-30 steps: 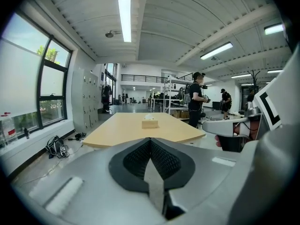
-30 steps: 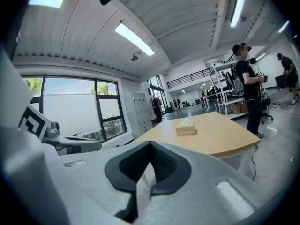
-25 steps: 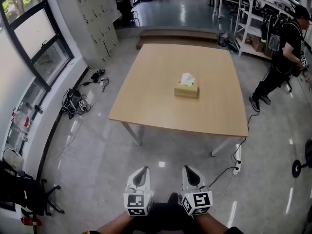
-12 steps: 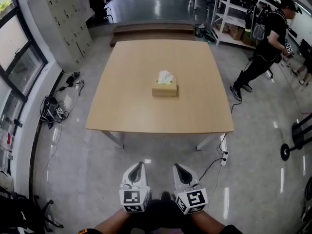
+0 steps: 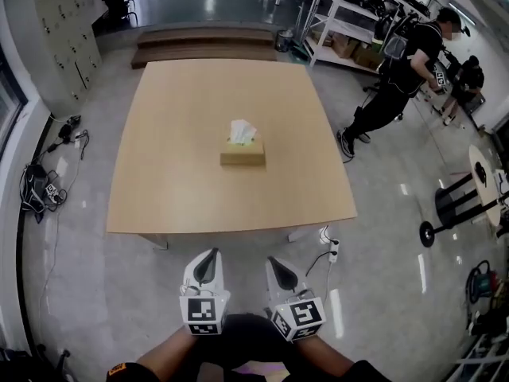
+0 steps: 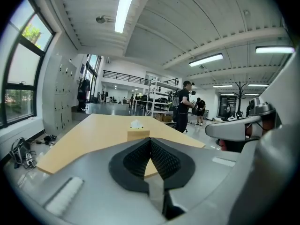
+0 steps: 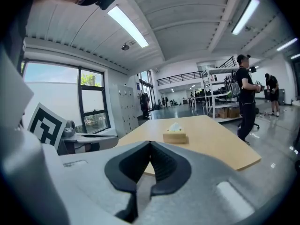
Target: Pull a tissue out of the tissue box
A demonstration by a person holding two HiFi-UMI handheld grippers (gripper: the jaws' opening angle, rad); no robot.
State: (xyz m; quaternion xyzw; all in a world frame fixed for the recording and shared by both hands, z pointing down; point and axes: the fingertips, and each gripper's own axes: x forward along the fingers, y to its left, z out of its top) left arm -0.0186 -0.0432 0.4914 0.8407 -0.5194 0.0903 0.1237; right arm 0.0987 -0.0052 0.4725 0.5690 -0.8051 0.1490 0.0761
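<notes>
A tan tissue box (image 5: pixel 242 153) with a white tissue (image 5: pixel 241 130) sticking out of its top stands near the middle of a light wooden table (image 5: pixel 175 189). The box shows small and far ahead in the left gripper view (image 6: pixel 138 134) and the right gripper view (image 7: pixel 174 137). My left gripper (image 5: pixel 207 259) and right gripper (image 5: pixel 277 267) hang side by side over the floor, short of the table's near edge. Both are shut with nothing between the jaws, tips touching in the left gripper view (image 6: pixel 150 140) and the right gripper view (image 7: pixel 150 143).
A power strip with cable (image 5: pixel 332 250) lies on the floor by the table's near right leg. Two people (image 5: pixel 398 74) stand by metal shelves (image 5: pixel 343 22) at the right. A black stand (image 5: pixel 445 205) is further right. Cables (image 5: pixel 40 177) lie along the left wall, lockers (image 5: pixel 60 34) behind.
The table and tissue box have slid left and lower in the head view as I came closer to the table. Both grippers stay shut, side by side.
</notes>
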